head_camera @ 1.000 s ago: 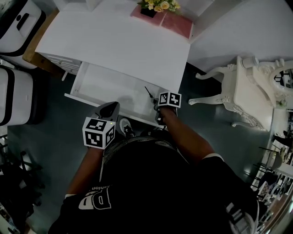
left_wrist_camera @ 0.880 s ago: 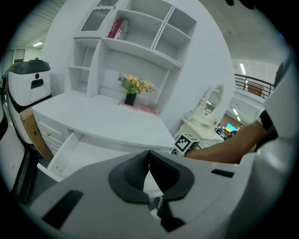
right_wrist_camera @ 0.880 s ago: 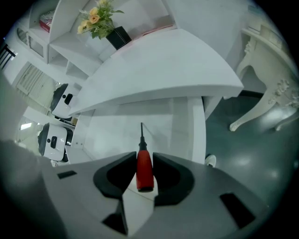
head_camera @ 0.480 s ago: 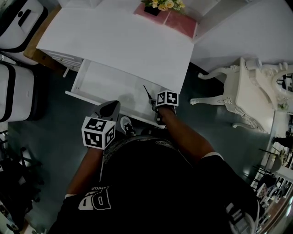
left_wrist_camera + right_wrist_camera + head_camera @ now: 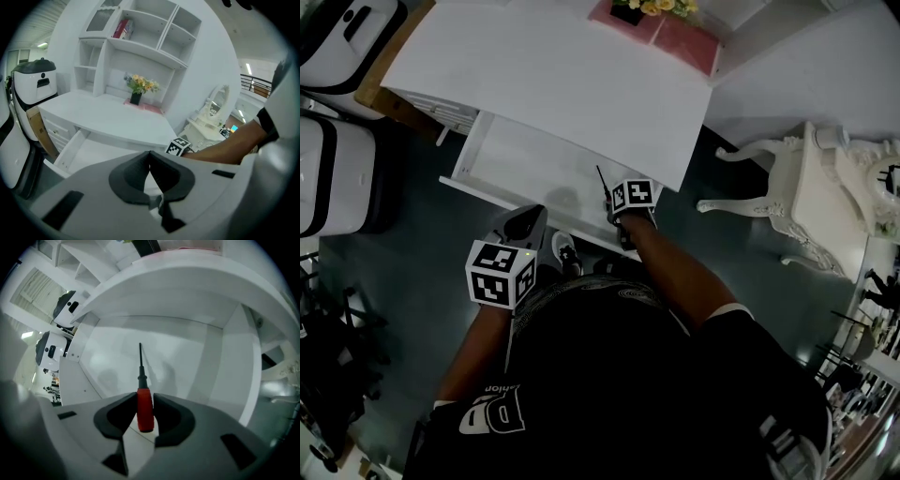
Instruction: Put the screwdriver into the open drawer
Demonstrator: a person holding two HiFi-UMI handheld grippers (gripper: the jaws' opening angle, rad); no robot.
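Note:
The screwdriver (image 5: 144, 408) has a red handle and a thin dark shaft (image 5: 602, 180). My right gripper (image 5: 144, 398) is shut on the handle, and the shaft points steeply down and away over the drawer floor. In the head view the right gripper (image 5: 615, 202) hangs over the right end of the open white drawer (image 5: 525, 164), its jaws hidden under the marker cube. The drawer's inside (image 5: 183, 357) looks bare. My left gripper (image 5: 525, 223) is shut on nothing, in front of the drawer's front panel; its jaws (image 5: 150, 155) meet at the tips.
The white desk top (image 5: 572, 75) overhangs the drawer and carries a flower pot (image 5: 652, 7) on a pink mat (image 5: 675, 37). A white ornate dressing table (image 5: 806, 197) stands to the right. White machines (image 5: 337, 178) stand on the left.
My right gripper has sunk a little toward the drawer's right end, rolling with the screwdriver in it. The left gripper has stayed where it was.

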